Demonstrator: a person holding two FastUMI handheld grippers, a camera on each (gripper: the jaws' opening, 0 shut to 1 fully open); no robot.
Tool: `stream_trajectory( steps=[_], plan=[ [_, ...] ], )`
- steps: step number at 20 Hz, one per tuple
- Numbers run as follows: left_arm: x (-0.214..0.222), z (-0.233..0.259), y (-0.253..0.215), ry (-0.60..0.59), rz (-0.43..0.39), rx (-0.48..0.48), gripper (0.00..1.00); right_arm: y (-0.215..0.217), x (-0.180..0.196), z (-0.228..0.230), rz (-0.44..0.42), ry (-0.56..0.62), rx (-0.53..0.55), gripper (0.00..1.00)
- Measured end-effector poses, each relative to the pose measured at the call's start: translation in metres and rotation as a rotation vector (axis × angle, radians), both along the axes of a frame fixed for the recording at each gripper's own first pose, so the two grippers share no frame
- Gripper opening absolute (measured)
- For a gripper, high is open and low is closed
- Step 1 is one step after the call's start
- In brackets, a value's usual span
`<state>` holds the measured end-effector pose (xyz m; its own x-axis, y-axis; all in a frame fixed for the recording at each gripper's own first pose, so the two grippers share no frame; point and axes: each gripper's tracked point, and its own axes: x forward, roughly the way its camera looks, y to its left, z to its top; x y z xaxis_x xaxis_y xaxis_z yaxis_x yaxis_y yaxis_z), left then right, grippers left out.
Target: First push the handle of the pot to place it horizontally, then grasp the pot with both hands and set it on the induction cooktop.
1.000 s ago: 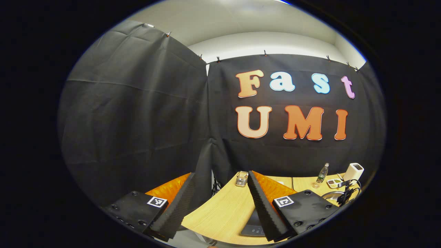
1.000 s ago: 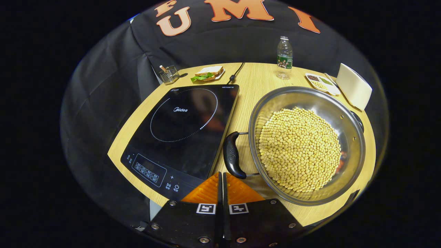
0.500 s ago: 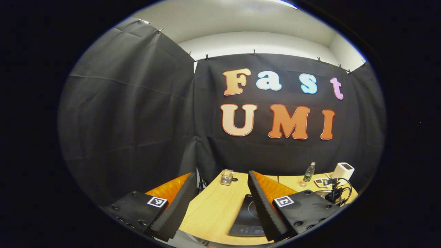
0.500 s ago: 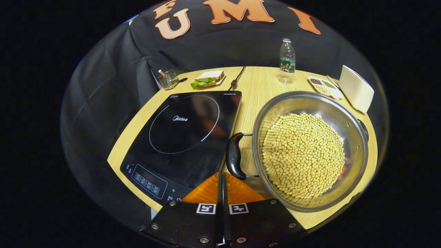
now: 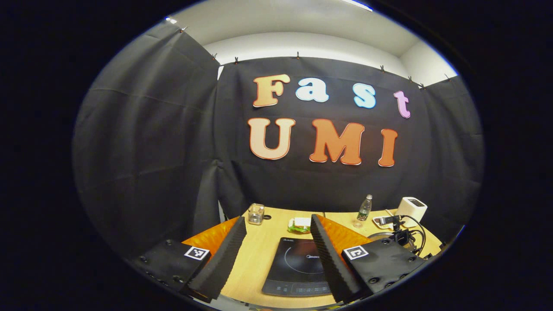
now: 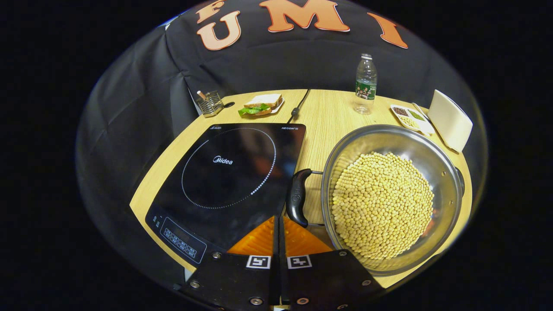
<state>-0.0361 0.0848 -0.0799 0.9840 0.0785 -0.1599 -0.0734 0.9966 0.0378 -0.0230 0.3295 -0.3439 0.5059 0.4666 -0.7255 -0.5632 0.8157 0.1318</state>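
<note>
One wooden table (image 6: 319,112) carries one black induction cooktop (image 6: 229,168) and, just beside it on its right, one steel pot (image 6: 391,198) heaped with yellow beans, its two black handles one on each side. Smaller: one white box (image 6: 450,121), one bottle (image 6: 365,84), one sandwich (image 6: 261,103). Your left gripper (image 5: 276,242) gapes wide, empty, above the table; your right gripper (image 6: 278,235) is pressed closed on nothing, near the pot's near handle (image 6: 297,198).
</note>
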Motion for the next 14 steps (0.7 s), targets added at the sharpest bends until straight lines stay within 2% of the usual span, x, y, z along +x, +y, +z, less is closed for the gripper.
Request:
stream_trajectory(
  steps=[6, 10, 14],
  plan=[
    [0.028, -0.040, -0.055, 0.066, -0.123, -0.077, 0.98, -0.008, 0.017, 0.031, -0.026, -0.056, 0.056, 0.00],
    [0.044, -0.068, -0.093, 0.114, -0.192, -0.089, 0.98, -0.049, 0.030, 0.044, -0.101, -0.065, 0.074, 0.00],
    [0.060, -0.103, -0.134, 0.180, -0.264, -0.103, 0.98, -0.104, 0.051, 0.052, -0.181, -0.121, 0.034, 0.00]
  ],
)
